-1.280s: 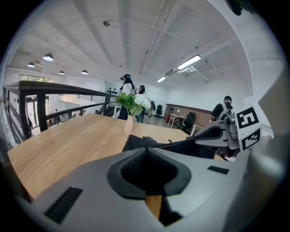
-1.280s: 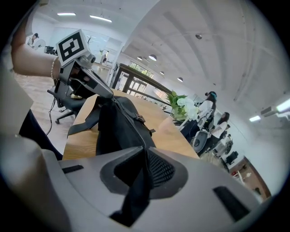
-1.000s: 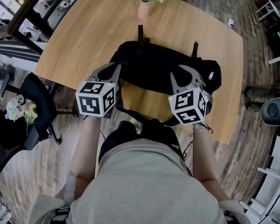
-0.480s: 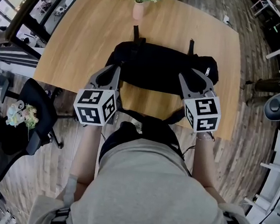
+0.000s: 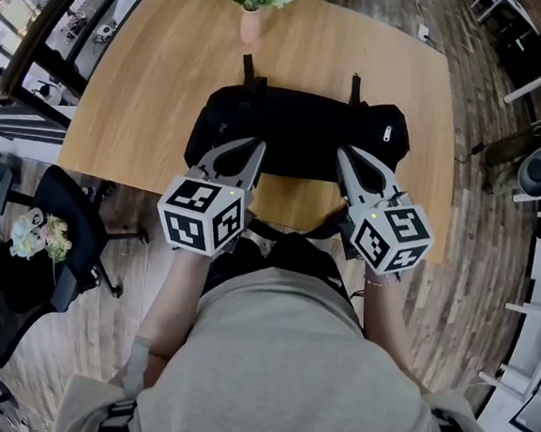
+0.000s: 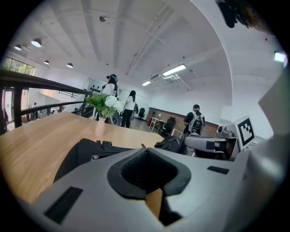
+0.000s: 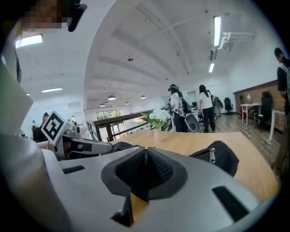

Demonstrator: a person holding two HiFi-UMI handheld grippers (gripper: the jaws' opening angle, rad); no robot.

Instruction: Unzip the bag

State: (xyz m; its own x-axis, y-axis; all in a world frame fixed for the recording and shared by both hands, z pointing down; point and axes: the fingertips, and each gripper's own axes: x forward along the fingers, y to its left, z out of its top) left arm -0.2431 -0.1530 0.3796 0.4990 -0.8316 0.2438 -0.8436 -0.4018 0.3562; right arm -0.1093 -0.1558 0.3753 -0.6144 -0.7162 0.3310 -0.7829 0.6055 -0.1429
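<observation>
A black bag [image 5: 297, 128] lies lengthwise on the wooden table [image 5: 141, 86], with a silver zipper pull [image 5: 387, 133] showing near its right end. My left gripper [image 5: 256, 146] hovers at the bag's front edge, left of centre, shut with nothing between its pads. My right gripper [image 5: 345, 154] is at the front edge, right of centre. Its jaws have just been closing and now meet with nothing between them. In the right gripper view the jaw tips [image 7: 146, 149] are together, and the bag's end [image 7: 224, 158] and the pull [image 7: 212, 155] lie beyond them to the right.
A pink vase of flowers [image 5: 250, 16] stands on the table behind the bag. A dark strap [image 5: 293, 231] hangs off the table's near edge by the person's body. An office chair [image 5: 59, 211] stands on the left. Several people stand far across the room.
My left gripper has moved right along the bag's front edge. My right gripper has rolled, showing a different cube face, and its jaws have come together.
</observation>
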